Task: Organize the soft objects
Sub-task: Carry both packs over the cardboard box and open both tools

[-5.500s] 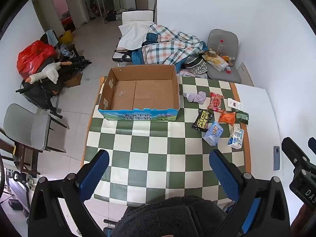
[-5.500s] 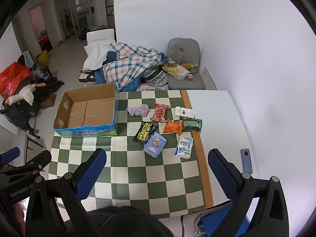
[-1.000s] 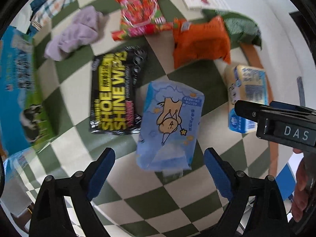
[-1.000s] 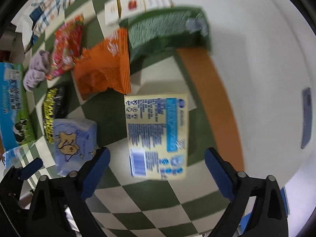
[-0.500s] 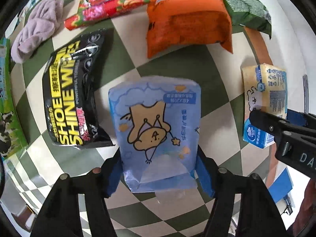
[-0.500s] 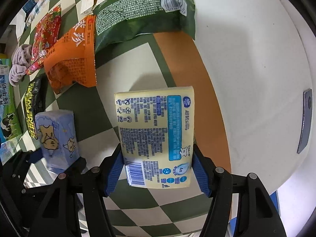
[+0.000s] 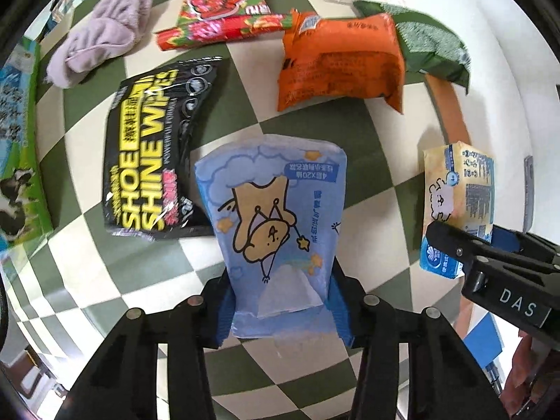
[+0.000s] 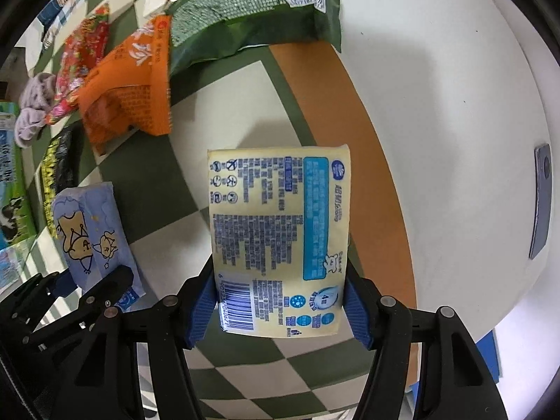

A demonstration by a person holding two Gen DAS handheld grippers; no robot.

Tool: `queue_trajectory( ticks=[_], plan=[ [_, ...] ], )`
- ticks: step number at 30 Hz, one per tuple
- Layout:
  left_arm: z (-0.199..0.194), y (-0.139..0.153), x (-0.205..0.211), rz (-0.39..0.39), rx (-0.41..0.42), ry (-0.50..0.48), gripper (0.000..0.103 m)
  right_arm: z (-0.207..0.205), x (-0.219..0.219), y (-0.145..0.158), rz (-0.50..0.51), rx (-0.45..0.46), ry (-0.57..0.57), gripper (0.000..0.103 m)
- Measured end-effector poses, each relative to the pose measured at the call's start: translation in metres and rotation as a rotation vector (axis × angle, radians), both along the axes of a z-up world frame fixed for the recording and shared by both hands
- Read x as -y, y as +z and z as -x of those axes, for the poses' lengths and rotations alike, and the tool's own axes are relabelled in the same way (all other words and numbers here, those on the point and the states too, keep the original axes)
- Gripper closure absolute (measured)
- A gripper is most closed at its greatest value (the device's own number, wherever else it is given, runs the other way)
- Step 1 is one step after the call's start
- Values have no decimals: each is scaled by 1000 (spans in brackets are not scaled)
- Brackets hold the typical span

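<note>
My left gripper [image 7: 281,309] is shut on the near end of a blue tissue pack with a cartoon bear [image 7: 271,217], which also shows in the right wrist view [image 8: 91,234]. My right gripper [image 8: 276,309] is shut on the near end of a yellow tissue pack with blue print [image 8: 280,241], which also shows in the left wrist view [image 7: 458,206]. Both packs are over the green and white checked tablecloth [image 7: 315,360]. Whether they are off the cloth I cannot tell.
Beyond lie a black shoe wipes pack [image 7: 154,168], an orange pack [image 7: 341,59], a green pack [image 8: 252,14], a red flowered pack [image 7: 224,7] and a lilac cloth [image 7: 99,45]. The cardboard box's printed wall [image 7: 17,140] stands at far left. A phone [image 8: 540,199] lies at right.
Both grippers have closed further on their packs since half a second ago, squeezing the near ends. The packs look closer and a little raised.
</note>
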State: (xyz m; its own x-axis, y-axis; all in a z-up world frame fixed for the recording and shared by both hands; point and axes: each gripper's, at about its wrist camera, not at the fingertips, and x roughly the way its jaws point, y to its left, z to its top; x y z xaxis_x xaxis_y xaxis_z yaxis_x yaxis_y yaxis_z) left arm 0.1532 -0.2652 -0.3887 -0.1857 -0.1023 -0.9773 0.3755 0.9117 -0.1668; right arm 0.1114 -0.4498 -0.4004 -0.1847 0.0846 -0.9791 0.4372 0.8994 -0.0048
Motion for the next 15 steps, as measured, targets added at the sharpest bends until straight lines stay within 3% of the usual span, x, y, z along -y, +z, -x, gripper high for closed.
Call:
queue_trajectory(
  ticks=[8,13,15],
  plan=[
    [12,71,-48,127,56,84,62,26,-39,32,-38,85,30,37],
    [18,133,-106,197,142,166,62,23,-86,64,-77,159,113,37],
    [0,169,-123,210,171,201,62,19,-113,78,-95,197,150,37]
  ],
)
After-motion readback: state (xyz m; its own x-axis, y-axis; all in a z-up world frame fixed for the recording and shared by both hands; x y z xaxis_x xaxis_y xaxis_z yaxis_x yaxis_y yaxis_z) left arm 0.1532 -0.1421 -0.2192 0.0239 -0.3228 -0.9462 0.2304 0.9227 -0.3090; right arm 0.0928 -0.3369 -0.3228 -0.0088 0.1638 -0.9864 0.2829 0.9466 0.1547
